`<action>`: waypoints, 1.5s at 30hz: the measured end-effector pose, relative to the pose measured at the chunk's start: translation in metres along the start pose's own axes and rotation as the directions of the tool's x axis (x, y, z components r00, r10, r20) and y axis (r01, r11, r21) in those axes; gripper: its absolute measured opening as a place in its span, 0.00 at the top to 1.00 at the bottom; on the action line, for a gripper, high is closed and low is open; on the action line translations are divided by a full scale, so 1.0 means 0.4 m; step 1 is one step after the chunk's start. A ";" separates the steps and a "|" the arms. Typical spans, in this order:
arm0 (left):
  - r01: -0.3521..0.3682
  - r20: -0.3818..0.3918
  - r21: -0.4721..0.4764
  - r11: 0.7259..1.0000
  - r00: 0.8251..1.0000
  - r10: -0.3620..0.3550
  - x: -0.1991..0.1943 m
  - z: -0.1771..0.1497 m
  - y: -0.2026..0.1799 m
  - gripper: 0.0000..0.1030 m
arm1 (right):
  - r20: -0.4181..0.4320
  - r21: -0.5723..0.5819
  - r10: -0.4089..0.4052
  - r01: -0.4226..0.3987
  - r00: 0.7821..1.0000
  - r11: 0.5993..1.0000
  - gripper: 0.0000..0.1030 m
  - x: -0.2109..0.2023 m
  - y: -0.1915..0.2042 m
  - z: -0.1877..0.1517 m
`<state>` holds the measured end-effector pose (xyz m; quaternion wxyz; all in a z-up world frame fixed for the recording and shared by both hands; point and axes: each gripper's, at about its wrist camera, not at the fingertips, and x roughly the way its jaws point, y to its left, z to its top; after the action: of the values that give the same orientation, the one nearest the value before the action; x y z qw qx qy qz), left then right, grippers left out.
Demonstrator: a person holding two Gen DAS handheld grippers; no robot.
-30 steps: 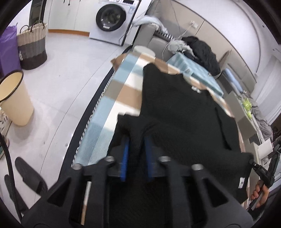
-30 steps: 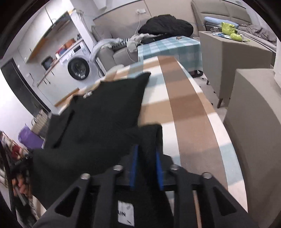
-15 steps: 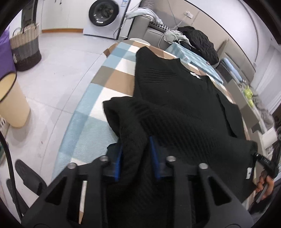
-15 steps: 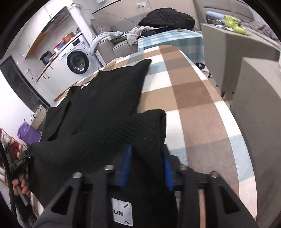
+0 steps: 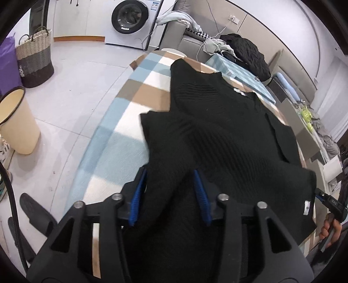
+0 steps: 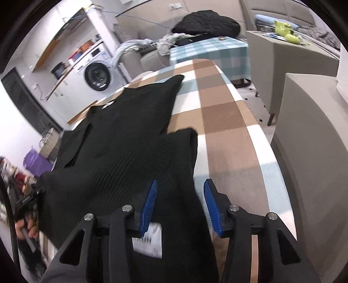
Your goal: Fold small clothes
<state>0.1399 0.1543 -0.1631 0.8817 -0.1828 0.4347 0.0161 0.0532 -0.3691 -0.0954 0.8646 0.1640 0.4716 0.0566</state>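
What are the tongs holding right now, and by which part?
Nothing looks clamped. The left tongs and right tongs both stand open around the folded-over edge of the black sweater; a gap shows beside the right pad.

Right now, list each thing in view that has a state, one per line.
left gripper: open, sweater fabric lying loose between its blue pads
right gripper: open, fabric between the pads
black knit sweater: flat on the checked table, bottom hem folded up over the body
washing machine: door closed
cream bin: upright, no lid
woven basket: upright
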 end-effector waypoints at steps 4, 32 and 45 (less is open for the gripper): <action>-0.028 -0.026 -0.001 1.000 0.999 0.028 -0.013 -0.036 0.021 0.58 | -0.013 -0.030 -0.011 0.011 1.000 0.999 0.53 -0.032 0.000 -0.057; 0.049 0.141 -0.021 0.999 0.989 -0.046 -0.180 -0.089 0.042 0.97 | 0.086 -0.258 0.006 0.017 0.996 0.966 0.96 -0.116 0.067 -0.119; 0.137 0.316 -0.043 0.990 0.942 -0.117 -0.280 0.031 0.039 0.97 | 0.394 -0.133 0.141 -0.095 0.908 0.987 0.97 -0.248 0.062 0.010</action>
<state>0.0768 0.1877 -0.0746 0.9322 -0.2337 0.2762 0.0020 0.0035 -0.3717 -0.0059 0.9458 0.1521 0.2691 0.0999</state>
